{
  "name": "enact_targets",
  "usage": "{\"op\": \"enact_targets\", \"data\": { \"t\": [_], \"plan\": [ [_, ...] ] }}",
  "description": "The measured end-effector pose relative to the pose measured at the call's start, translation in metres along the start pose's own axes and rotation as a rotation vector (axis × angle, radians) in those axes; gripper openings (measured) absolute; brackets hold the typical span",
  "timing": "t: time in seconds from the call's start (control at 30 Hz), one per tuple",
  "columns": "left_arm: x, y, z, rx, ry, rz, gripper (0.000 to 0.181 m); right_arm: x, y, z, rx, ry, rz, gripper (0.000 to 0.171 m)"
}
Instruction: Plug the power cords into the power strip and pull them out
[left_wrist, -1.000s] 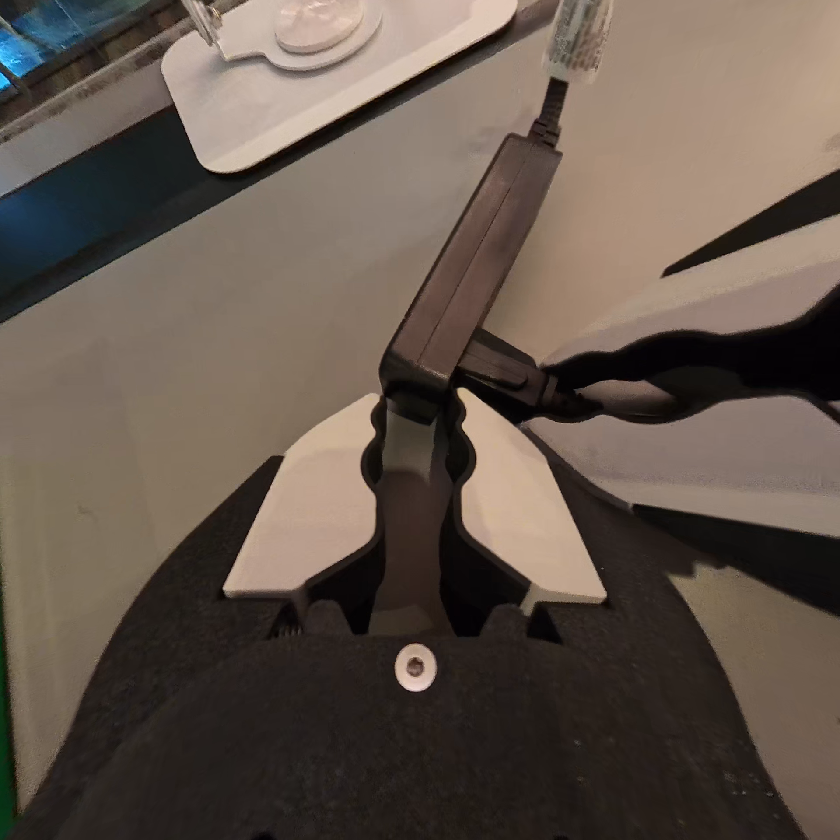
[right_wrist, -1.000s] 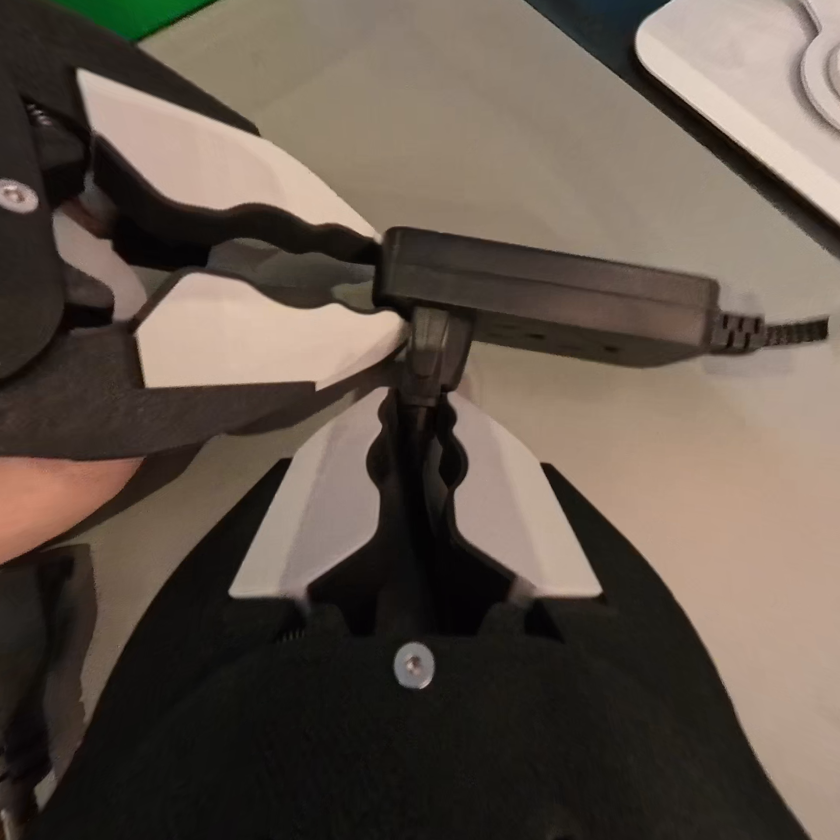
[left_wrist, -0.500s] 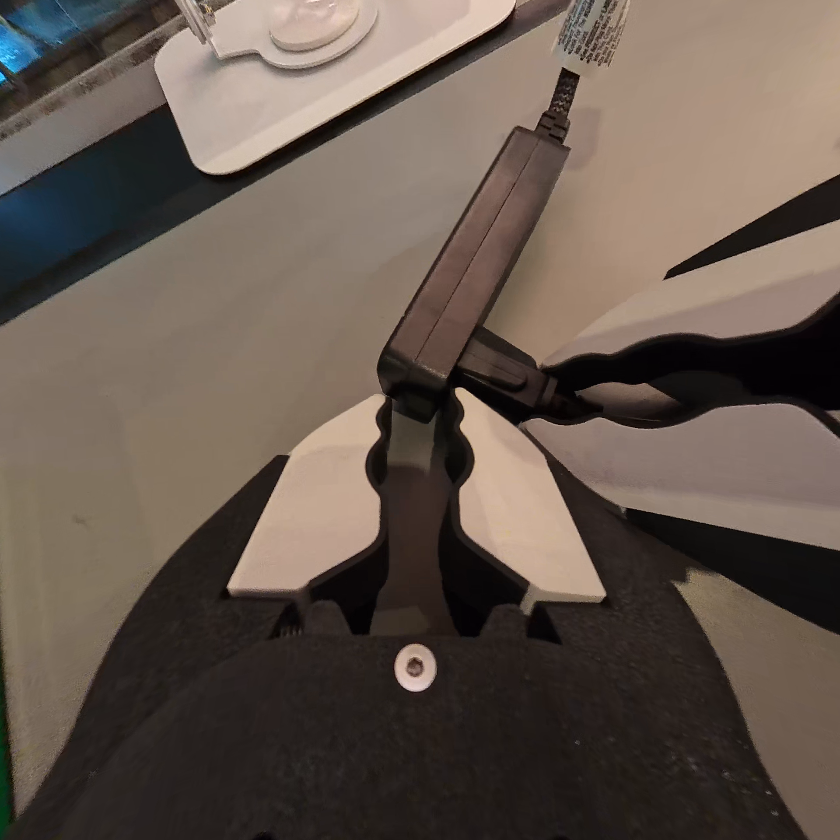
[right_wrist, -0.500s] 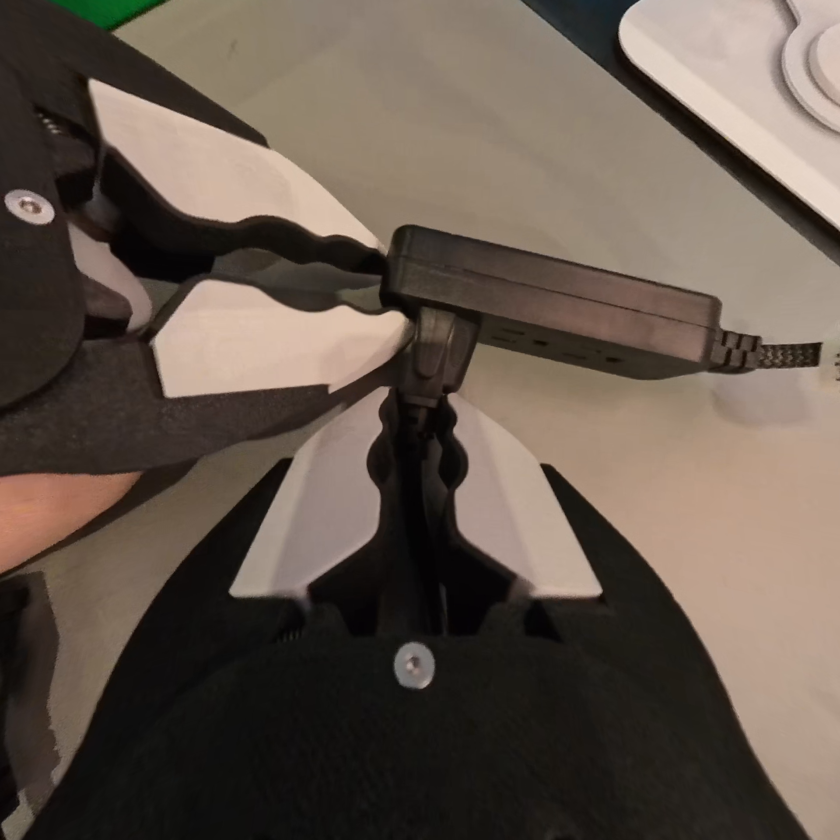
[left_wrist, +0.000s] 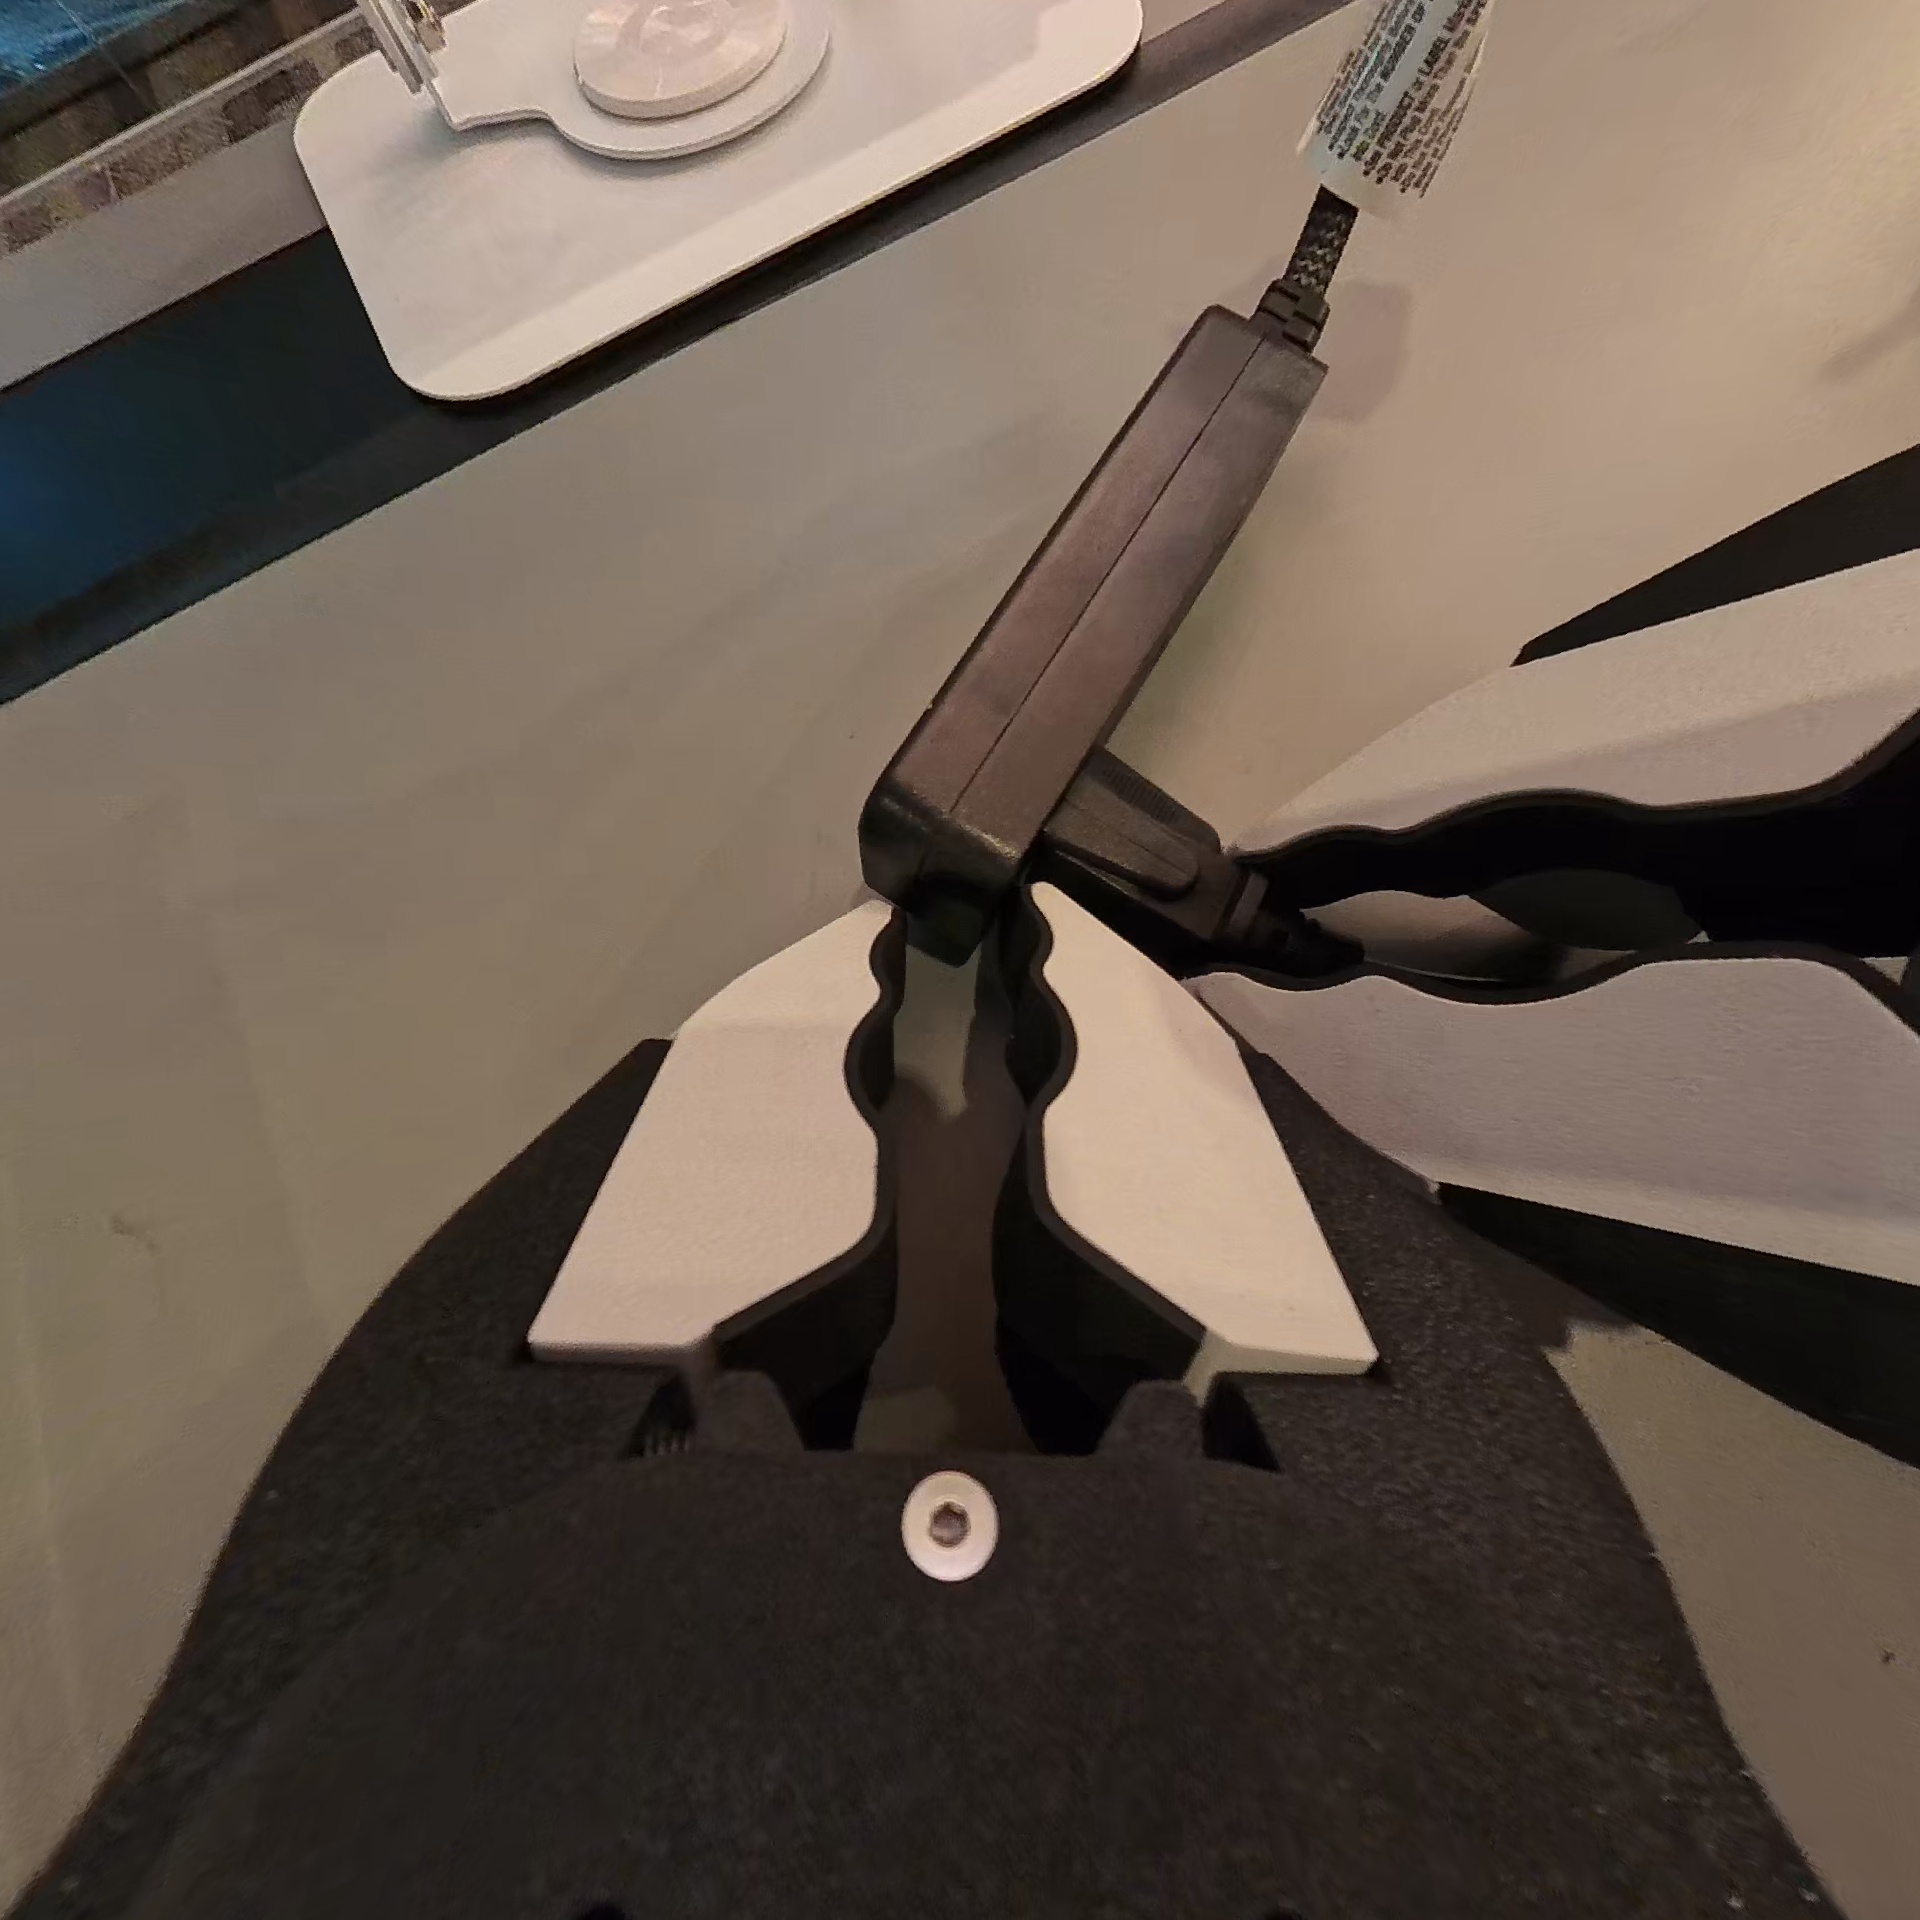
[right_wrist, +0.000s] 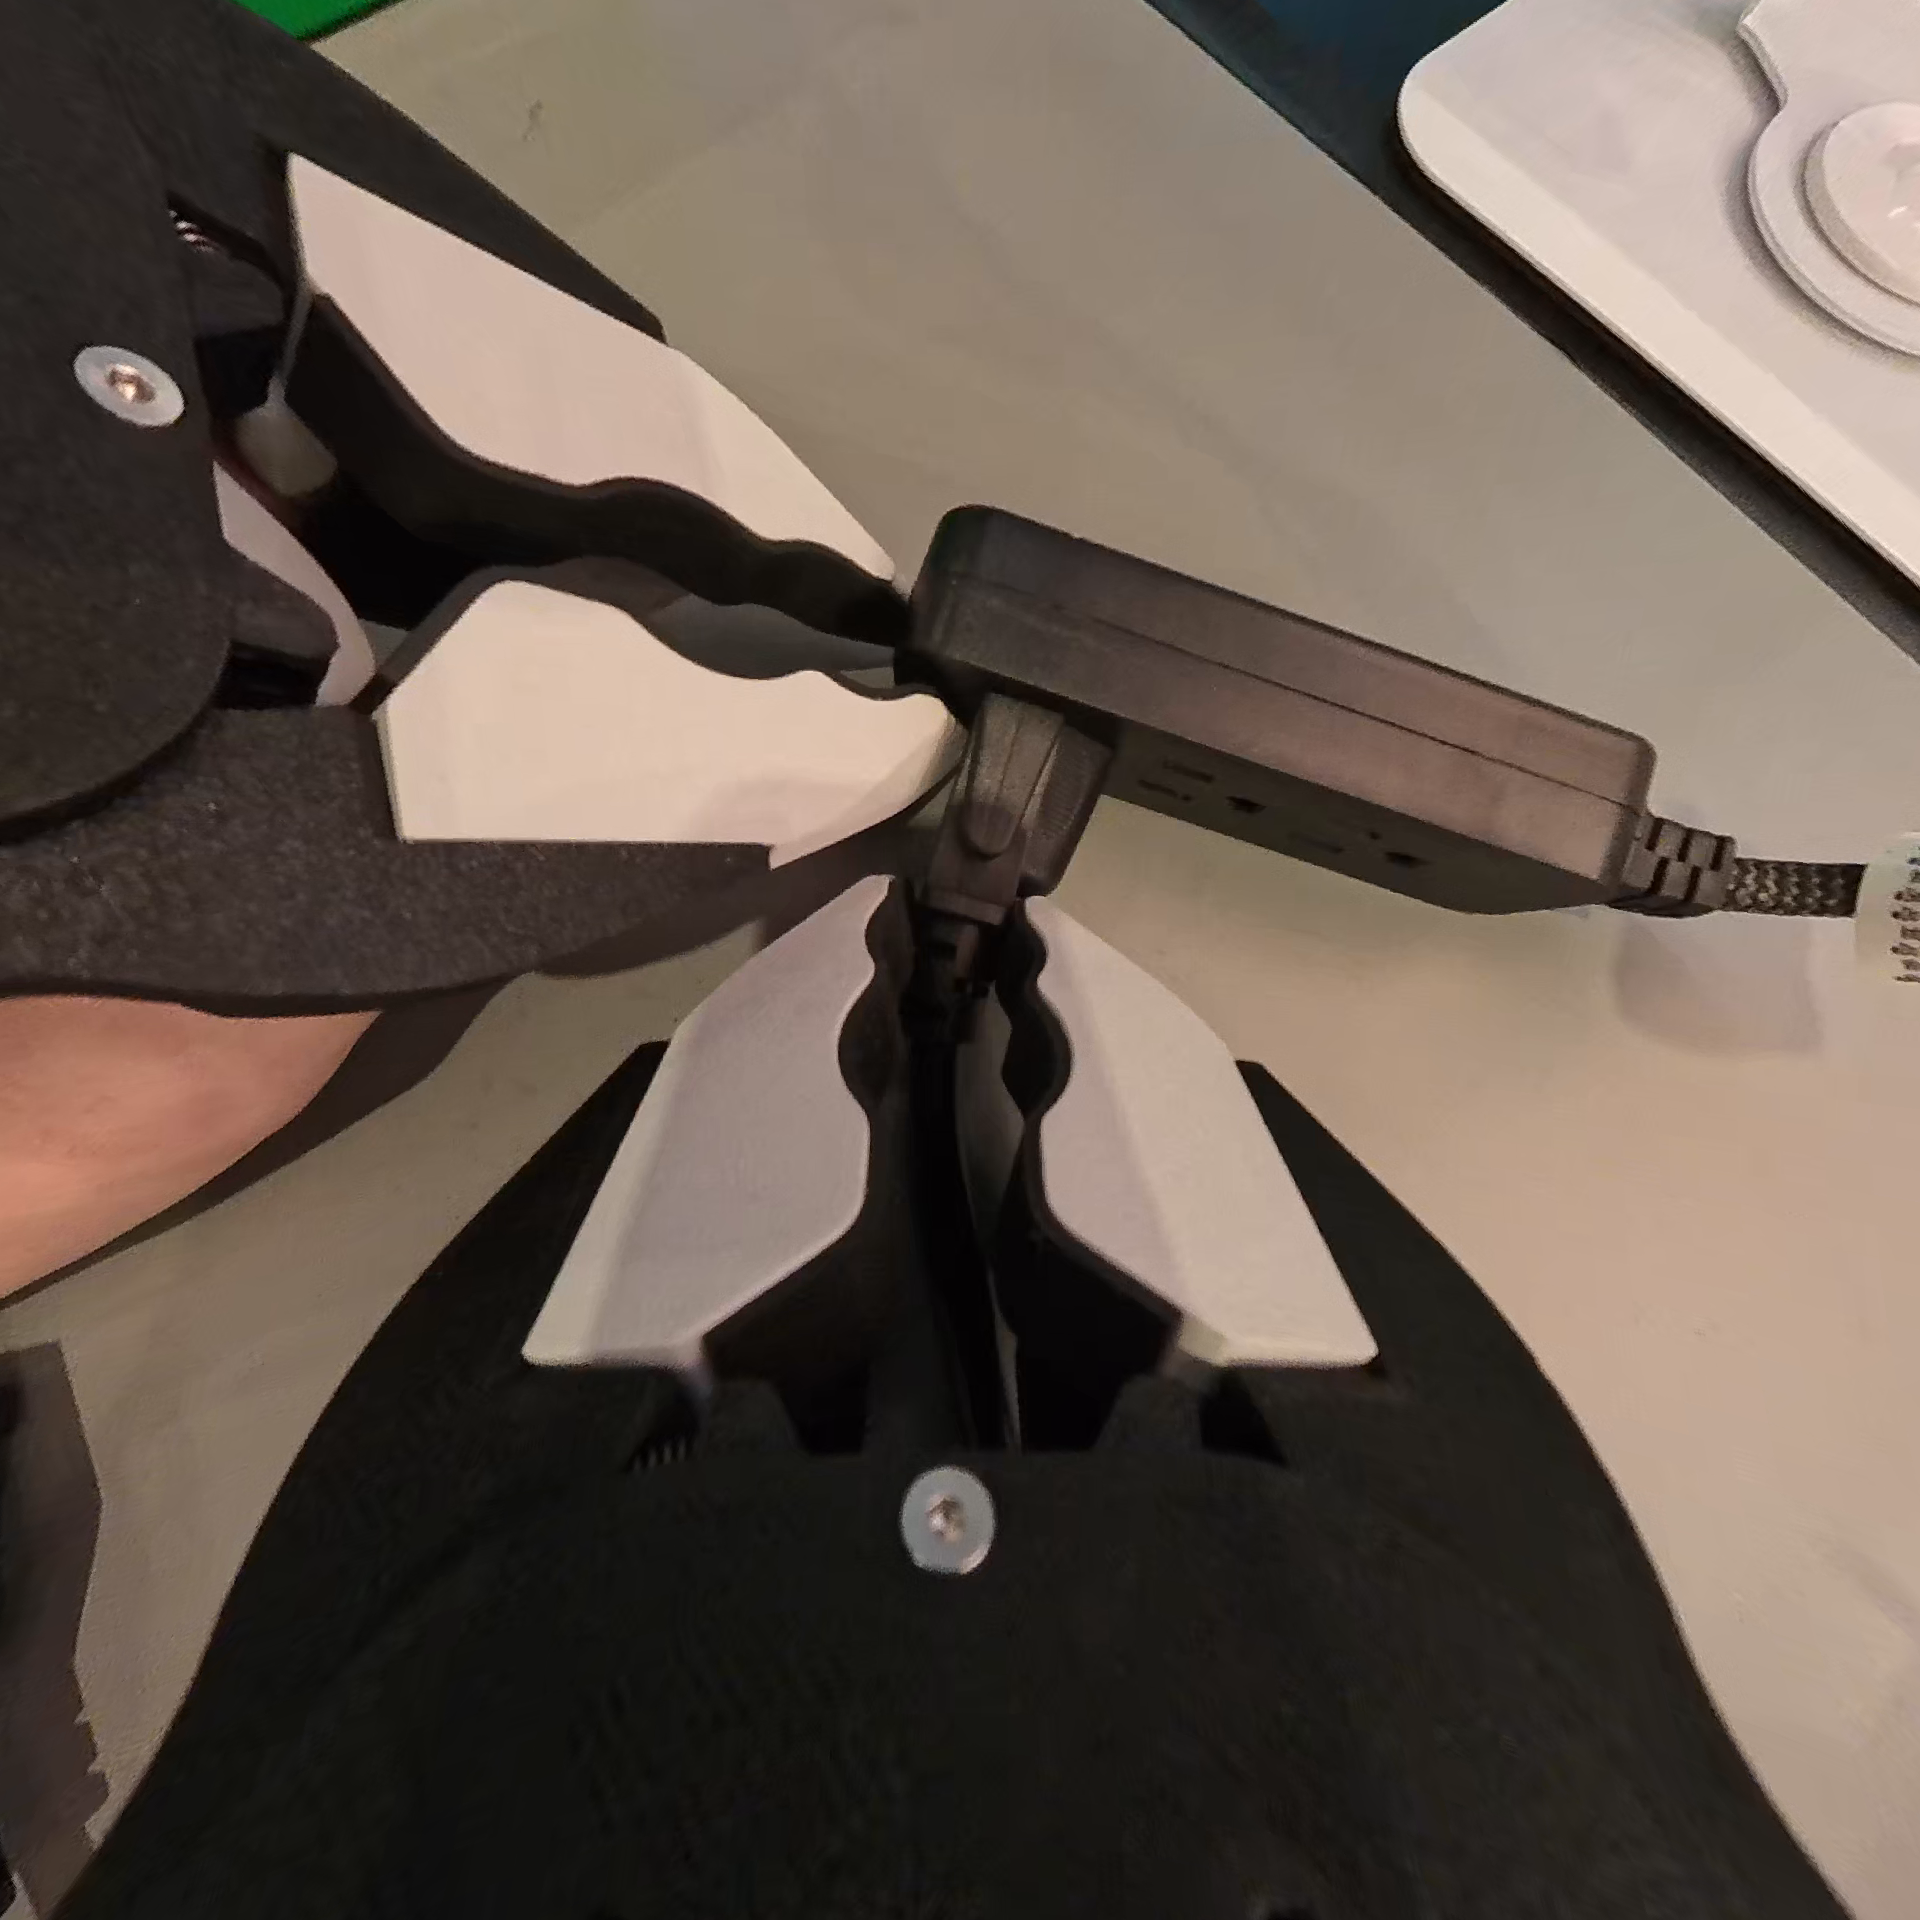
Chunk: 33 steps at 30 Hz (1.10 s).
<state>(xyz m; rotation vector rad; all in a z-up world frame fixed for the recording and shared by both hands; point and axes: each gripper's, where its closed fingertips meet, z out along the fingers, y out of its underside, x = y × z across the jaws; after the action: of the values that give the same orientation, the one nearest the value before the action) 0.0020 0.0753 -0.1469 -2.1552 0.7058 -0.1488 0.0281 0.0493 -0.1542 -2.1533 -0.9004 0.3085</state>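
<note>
Strip: black power strip (left_wrist: 1101, 613), lifted at a tilt above the pale surface (left_wrist: 520, 779); its near end sits between your left jaws, its braided cable (right_wrist: 1782, 883) trails away from the far end.
Plug: black plug (right_wrist: 1013, 800), seated in the outlet nearest the held end; it juts out at a right angle to the strip's outlet face.
Left gripper (left_wrist: 956, 914): jaws clenched on the strip's end corner. You hold it there, it seems, so the outlets stay free and the strip cannot follow the plug.
Right gripper (right_wrist: 956, 920): jaws closed on the cord (right_wrist: 951, 956) just behind the plug body; cord runs back between them.
Relation: the two grippers meet almost at right angles, tips close together, so pull and counter-hold act along the plug's axis.
Spare outlets: two more sockets (right_wrist: 1288, 821) visible along the strip face, both empty.
Step, as judged: plug appears fully home; whether you are finishing insertion or starting withdrawal cannot be told.
Risk: gripping the cord rather than the plug body may strain it when you pull.
Background: white plate (left_wrist: 707, 197) with a round disc (left_wrist: 675, 62) at the far edge, well apart.
</note>
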Motion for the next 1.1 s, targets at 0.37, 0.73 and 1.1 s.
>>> {"op": "enact_targets", "data": {
  "t": [0.37,0.73,1.1],
  "plan": [
    [0.0019,-0.0026,0.0014,0.008,0.029,-0.008,0.015,0.001,-0.0001,-0.0016,0.011,0.03,-0.006,0.02],
    [0.0035,-0.0038,0.0016,0.013,0.058,-0.022,0.014,0.0003,0.0003,-0.003,0.019,0.046,-0.016,0.021],
    [0.0076,-0.0058,0.0013,0.023,0.107,-0.031,0.014,0.0014,0.0006,-0.0049,0.032,0.056,-0.007,0.021]
  ]
}}
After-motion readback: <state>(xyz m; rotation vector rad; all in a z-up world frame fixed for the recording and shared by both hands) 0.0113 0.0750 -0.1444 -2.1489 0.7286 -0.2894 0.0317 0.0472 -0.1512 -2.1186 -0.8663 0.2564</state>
